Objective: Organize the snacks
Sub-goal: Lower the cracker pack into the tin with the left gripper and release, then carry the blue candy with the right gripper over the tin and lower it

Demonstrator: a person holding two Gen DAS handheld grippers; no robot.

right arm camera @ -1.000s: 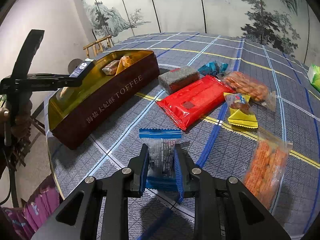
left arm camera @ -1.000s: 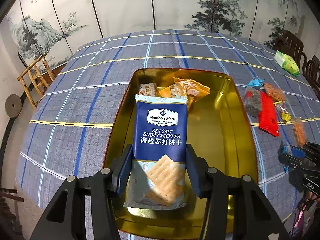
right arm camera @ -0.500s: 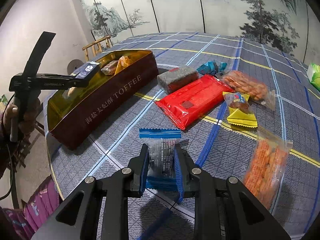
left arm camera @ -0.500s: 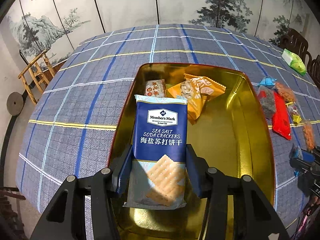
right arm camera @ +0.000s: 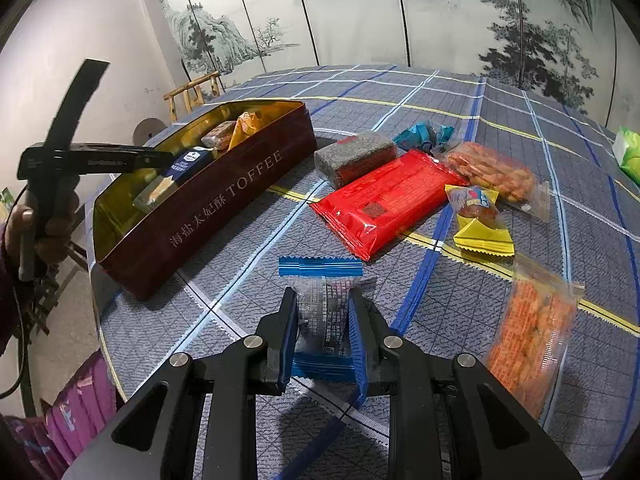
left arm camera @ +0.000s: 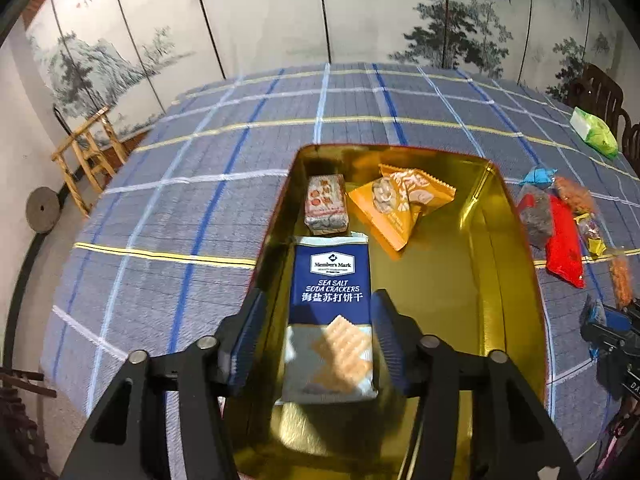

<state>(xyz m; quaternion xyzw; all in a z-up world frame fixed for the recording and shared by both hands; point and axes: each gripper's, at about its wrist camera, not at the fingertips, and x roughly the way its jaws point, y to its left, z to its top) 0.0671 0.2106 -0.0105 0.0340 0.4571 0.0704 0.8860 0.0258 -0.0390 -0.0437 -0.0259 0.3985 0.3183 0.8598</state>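
**Cracker pack lies free in the tin, between the left fingers**

In the left wrist view the left gripper [left arm camera: 322, 340] stands over the near end of the gold tin [left arm camera: 516, 280]. The cracker pack [left arm camera: 330, 320] lies in the lower centre of the frame, on the tin floor, along the left wall. Its jaws have just been opening, and now a narrow gap shows on each side of the pack, so the pads do not press it. The pack is between the fingers but it seems released.

The long axis of the pack runs from the bottom of the frame toward the top, in line with the fingers and with the long side of the tin. Its printed top end points away from the camera, toward the small brown-red packet [left arm camera: 326, 204], which it almost touches. The orange packet [left arm camera: 400, 204] lies to the upper right of it.

The next move is probably a straight pull back along this same axis.

In the right wrist view the right gripper [right arm camera: 324, 332] is closed on a blue-edged packet [right arm camera: 322, 304] at the lower centre, above the checked cloth [right arm camera: 240, 312].
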